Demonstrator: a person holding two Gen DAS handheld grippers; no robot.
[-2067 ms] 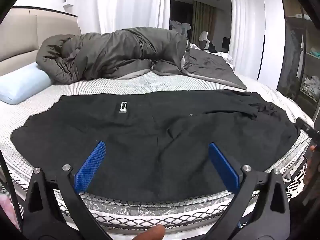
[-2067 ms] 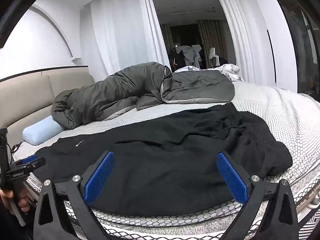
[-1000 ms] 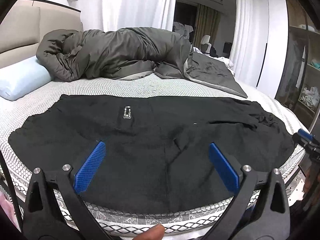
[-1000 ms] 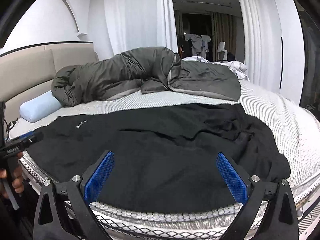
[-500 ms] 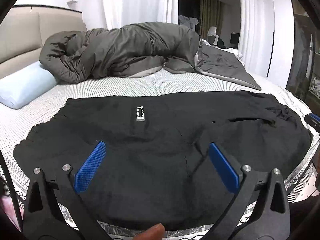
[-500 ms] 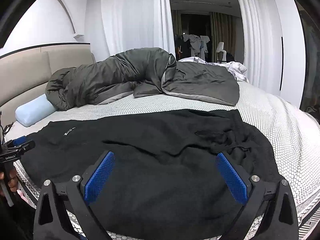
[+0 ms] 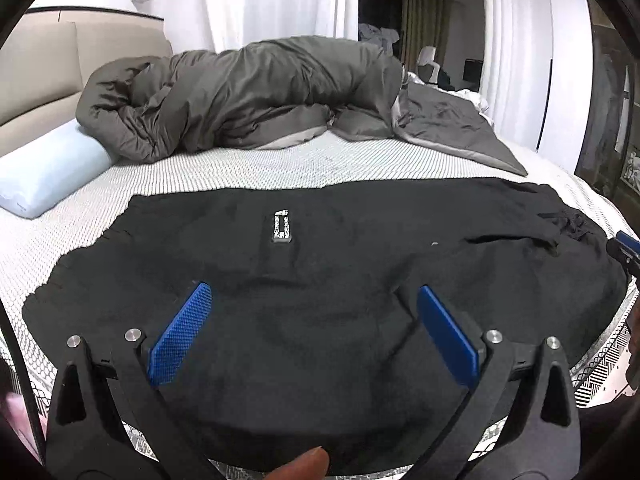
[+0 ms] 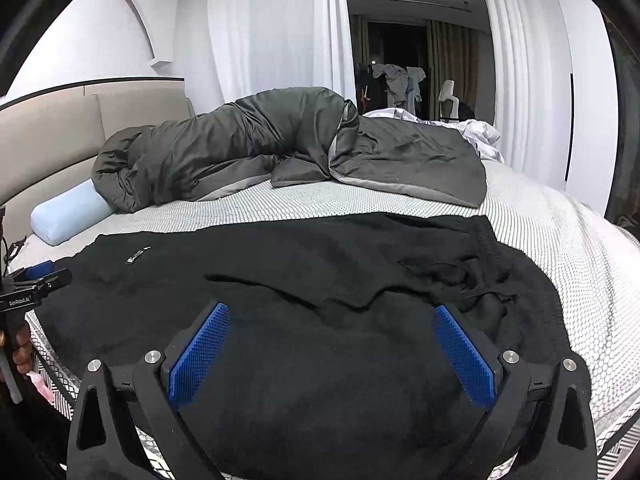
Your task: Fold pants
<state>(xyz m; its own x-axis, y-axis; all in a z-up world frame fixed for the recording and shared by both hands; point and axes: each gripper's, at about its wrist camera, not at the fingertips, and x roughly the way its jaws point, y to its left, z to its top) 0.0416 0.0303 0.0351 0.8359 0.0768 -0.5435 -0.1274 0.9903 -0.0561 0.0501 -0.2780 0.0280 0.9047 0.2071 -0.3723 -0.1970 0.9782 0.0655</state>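
Observation:
Black pants [image 7: 340, 264] lie spread across the near side of the bed, legs to the left, waistband with drawstring to the right [image 8: 484, 280]. A small white logo patch [image 7: 281, 226] shows on the cloth. My left gripper [image 7: 312, 304] hovers open over the pants' near middle, nothing between its blue pads. My right gripper [image 8: 332, 320] hangs open above the cloth near the waist end, also holding nothing. The left gripper's tip [image 8: 38, 280] appears at the left edge of the right wrist view; the right gripper's tip [image 7: 626, 246] shows at the right edge of the left wrist view.
A rumpled grey duvet [image 7: 248, 96] lies across the far half of the mattress [image 7: 280, 168]. A pale blue pillow [image 7: 44, 172] rests by the beige headboard [image 7: 36, 68]. White curtains and a dark doorway stand behind. The bed's near edge [image 8: 612, 428] runs below the pants.
Both grippers have moved forward and lower over the pants, so the cloth fills more of each view. Both stay open. The pants lie as before.

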